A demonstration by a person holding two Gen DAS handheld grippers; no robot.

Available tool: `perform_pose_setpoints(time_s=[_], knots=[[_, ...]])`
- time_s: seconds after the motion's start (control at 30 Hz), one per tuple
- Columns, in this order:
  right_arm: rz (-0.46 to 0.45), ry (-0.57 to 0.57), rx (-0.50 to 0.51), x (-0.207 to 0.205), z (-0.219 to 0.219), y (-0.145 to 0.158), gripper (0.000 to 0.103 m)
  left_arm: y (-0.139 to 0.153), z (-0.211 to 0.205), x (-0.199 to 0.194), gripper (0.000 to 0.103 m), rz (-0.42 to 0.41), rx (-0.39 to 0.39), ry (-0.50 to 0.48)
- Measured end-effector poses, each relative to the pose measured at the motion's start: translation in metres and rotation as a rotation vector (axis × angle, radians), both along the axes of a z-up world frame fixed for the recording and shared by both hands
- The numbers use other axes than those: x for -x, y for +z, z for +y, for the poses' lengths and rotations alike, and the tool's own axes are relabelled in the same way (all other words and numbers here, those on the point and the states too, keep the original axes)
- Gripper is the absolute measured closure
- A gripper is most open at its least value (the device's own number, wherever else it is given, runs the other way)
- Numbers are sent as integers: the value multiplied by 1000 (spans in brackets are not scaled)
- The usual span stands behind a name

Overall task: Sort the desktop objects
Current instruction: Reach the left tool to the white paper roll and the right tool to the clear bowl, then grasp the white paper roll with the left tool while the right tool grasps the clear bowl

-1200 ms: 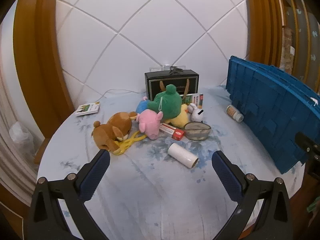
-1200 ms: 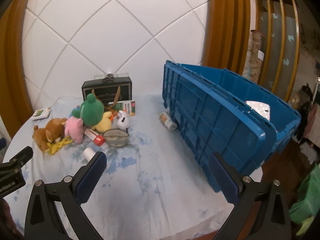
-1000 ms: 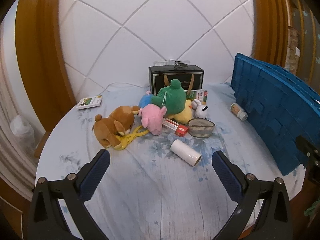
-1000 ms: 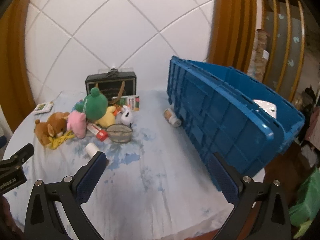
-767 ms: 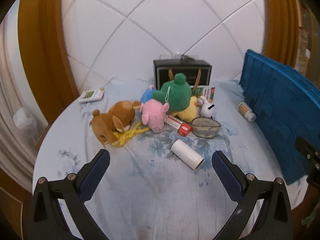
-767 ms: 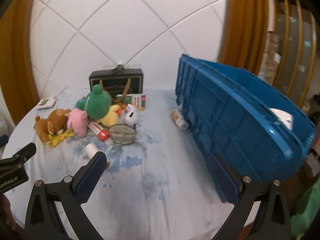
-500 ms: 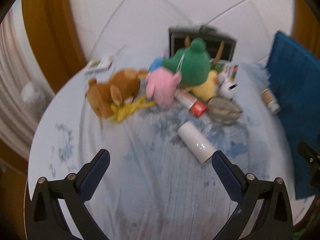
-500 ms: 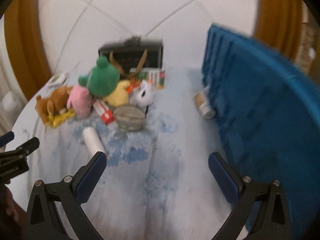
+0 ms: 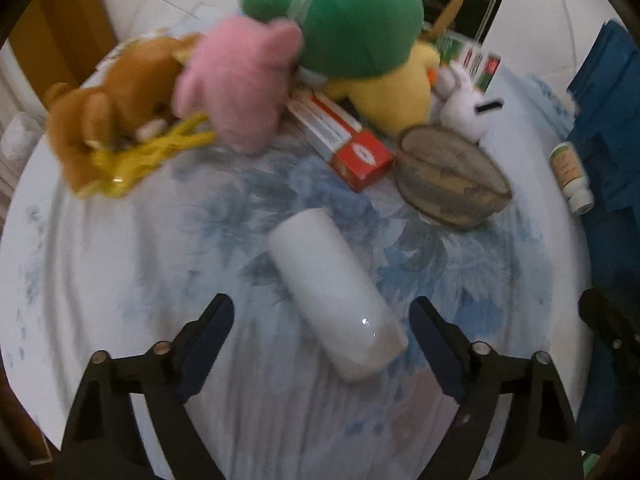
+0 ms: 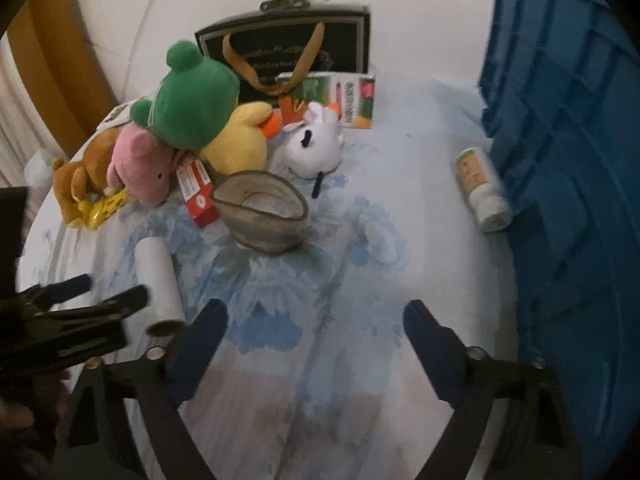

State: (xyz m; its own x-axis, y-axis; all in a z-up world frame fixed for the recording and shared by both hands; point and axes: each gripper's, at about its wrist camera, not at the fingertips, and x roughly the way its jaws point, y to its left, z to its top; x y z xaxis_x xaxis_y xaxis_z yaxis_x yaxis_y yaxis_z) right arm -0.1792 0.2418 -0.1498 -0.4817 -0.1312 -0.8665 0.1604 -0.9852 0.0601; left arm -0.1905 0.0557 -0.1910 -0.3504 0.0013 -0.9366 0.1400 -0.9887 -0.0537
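A white roll (image 9: 336, 292) lies on the blue-flowered cloth, its near end between the fingers of my open left gripper (image 9: 320, 328). The roll also shows in the right wrist view (image 10: 158, 280), with the left gripper (image 10: 108, 290) at it from the left. My right gripper (image 10: 314, 328) is open and empty over bare cloth. Behind lie a brown plush (image 9: 116, 92), a pink plush (image 9: 236, 76), a green plush (image 9: 352, 16), a yellow plush (image 9: 388, 84), a white plush (image 10: 316, 144), a red box (image 9: 340, 136), a grey bowl (image 9: 452, 180) and a small bottle (image 10: 480, 188).
A large blue crate (image 10: 568, 160) stands on the right, beside the bottle. A black gift box (image 10: 288, 48) and a green carton (image 10: 344, 96) stand at the back by the white wall. The round table's edge (image 9: 16, 208) curves on the left.
Both grippers have moved forward and down toward the table. The left gripper has come up to the white roll, which now lies between its fingers. Nothing has been taken hold of.
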Motion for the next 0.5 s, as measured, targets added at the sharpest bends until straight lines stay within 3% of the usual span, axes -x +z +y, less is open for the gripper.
perform_pose_setpoints(time_s=[0.07,0.13,0.2,0.37,0.5], knots=[[-19,11,4,11,-4,-8,15,-16,0,9,25,-34,-4,-14],[-34,30,24,24,-9,-16,15,-29,-6,15,46,-58,-49,-13],[-43,56,33,36,-17,-22,15,-29,-9,18,55,-39,-17,-29],[-67,97,45,79,-36,-43,6,-27,-20,40,57,-18,40,-79],[-65,132,-3,112,-52,-54,0,-25,-25,52,57,-7,36,-89]])
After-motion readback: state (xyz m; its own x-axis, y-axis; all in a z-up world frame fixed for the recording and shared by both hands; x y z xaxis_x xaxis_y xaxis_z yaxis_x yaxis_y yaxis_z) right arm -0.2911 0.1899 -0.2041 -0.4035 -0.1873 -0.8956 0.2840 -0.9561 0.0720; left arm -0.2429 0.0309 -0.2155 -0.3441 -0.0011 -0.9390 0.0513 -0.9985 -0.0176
